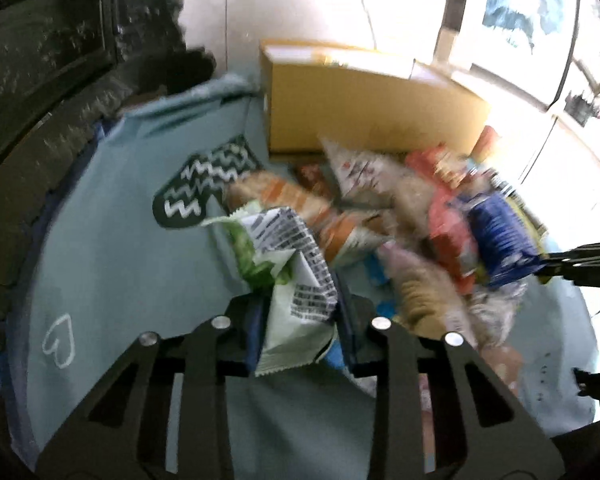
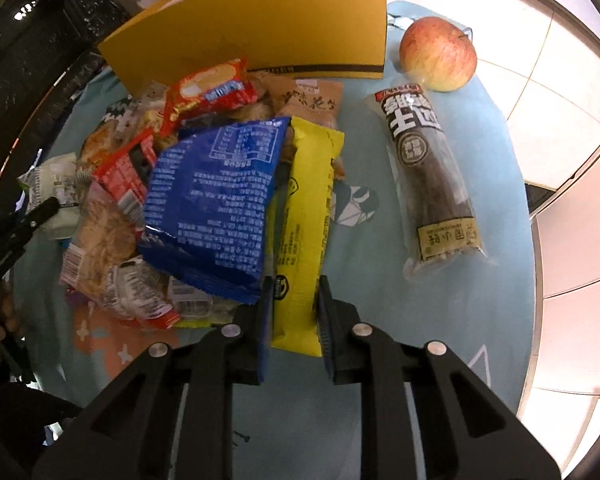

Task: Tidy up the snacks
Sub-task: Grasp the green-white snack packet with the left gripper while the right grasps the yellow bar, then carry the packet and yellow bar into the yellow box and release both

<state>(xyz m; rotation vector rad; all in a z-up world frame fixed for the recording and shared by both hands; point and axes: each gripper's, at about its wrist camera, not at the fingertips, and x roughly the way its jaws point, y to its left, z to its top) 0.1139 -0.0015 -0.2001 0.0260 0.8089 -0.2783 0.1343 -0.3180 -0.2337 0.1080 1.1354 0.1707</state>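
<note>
Right tongs (image 2: 291, 322) clamping yellow packet (image 2: 304, 216), bare cloth (image 2: 380, 280) rightward

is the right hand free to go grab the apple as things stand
Probably not yet: the right tongs are shut on the yellow packet. The path looks free, though; the apple sits in the open beside the yellow box.

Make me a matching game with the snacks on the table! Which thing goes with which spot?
Things:
1. yellow packet
2. green and white packet
3. apple
4. blue packet

Spots:
A. alone, to the right of the yellow box
B. pinched in the left tool
C. on top of the pile
D. pinched in the right tool

Pairs: 1-D, 2-B, 3-A, 4-C
</note>
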